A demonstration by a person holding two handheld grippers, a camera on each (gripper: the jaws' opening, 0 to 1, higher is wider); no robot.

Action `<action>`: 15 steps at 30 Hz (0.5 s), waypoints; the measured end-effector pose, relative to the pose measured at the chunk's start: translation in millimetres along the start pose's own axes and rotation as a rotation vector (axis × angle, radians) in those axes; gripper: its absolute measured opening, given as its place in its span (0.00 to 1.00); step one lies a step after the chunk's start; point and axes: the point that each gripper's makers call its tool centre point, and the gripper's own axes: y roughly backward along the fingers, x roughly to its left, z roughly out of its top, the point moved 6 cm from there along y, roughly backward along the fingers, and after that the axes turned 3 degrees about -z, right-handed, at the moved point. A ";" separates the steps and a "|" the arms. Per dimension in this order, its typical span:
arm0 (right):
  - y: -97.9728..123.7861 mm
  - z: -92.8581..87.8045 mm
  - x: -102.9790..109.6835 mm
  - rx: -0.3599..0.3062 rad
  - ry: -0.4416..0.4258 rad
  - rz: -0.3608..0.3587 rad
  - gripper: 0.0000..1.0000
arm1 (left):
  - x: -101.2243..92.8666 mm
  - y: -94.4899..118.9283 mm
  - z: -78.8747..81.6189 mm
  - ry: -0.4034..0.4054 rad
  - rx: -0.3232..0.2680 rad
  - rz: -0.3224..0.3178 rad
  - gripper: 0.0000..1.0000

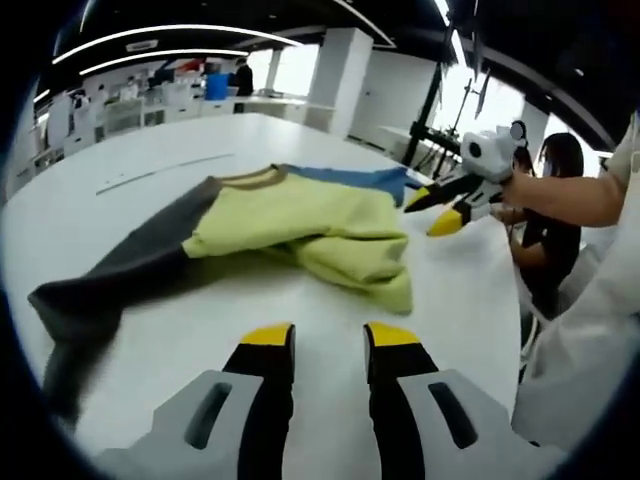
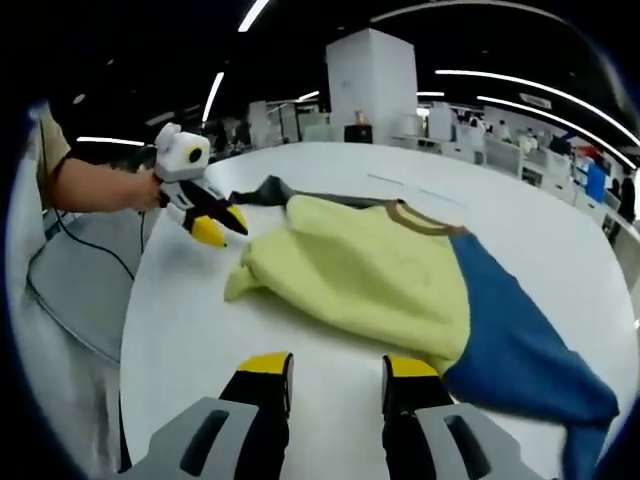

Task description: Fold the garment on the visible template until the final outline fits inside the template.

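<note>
A long-sleeved garment lies crumpled on the white table (image 1: 120, 220). Its body is yellow-green (image 1: 300, 225) (image 2: 360, 270), with one grey sleeve (image 1: 110, 280) (image 2: 268, 190) and one blue sleeve (image 1: 350, 178) (image 2: 520, 350). The brown collar (image 2: 418, 222) faces up. My left gripper (image 1: 330, 338) is open over bare table just short of the yellow hem; seen from the other side, the left gripper (image 2: 222, 225) hovers near the hem's corner. My right gripper (image 2: 338, 368) is open with nothing in it, close to the body and blue sleeve. In the left gripper view the right gripper (image 1: 432, 210) sits beside the blue sleeve.
A thin straight line (image 1: 165, 172) marks the table beyond the garment. A person in black (image 1: 560, 200) sits past the table's right edge. A black cable (image 2: 90, 245) hangs off the table's edge. Desks and a white pillar (image 2: 372, 85) stand far behind.
</note>
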 end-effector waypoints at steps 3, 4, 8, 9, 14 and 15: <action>-1.7 3.2 1.8 -0.002 0.015 0.006 0.31 | -4.2 -4.6 1.2 -0.003 0.003 -0.018 0.23; -2.4 4.0 1.9 -0.003 0.018 0.009 0.31 | -5.3 -5.9 1.4 -0.004 0.005 -0.022 0.23; -5.0 6.0 2.5 -0.004 0.028 0.014 0.31 | -11.1 -11.9 1.9 -0.007 0.009 -0.039 0.22; -5.9 7.1 2.9 -0.005 0.030 0.015 0.31 | -13.2 -13.9 2.4 -0.008 0.010 -0.046 0.22; -10.7 10.8 6.0 -0.009 0.041 0.025 0.30 | -21.1 -22.3 3.9 -0.011 0.011 -0.069 0.22; -12.0 11.7 7.0 -0.011 0.044 0.027 0.30 | -23.3 -24.3 4.4 -0.012 0.011 -0.074 0.22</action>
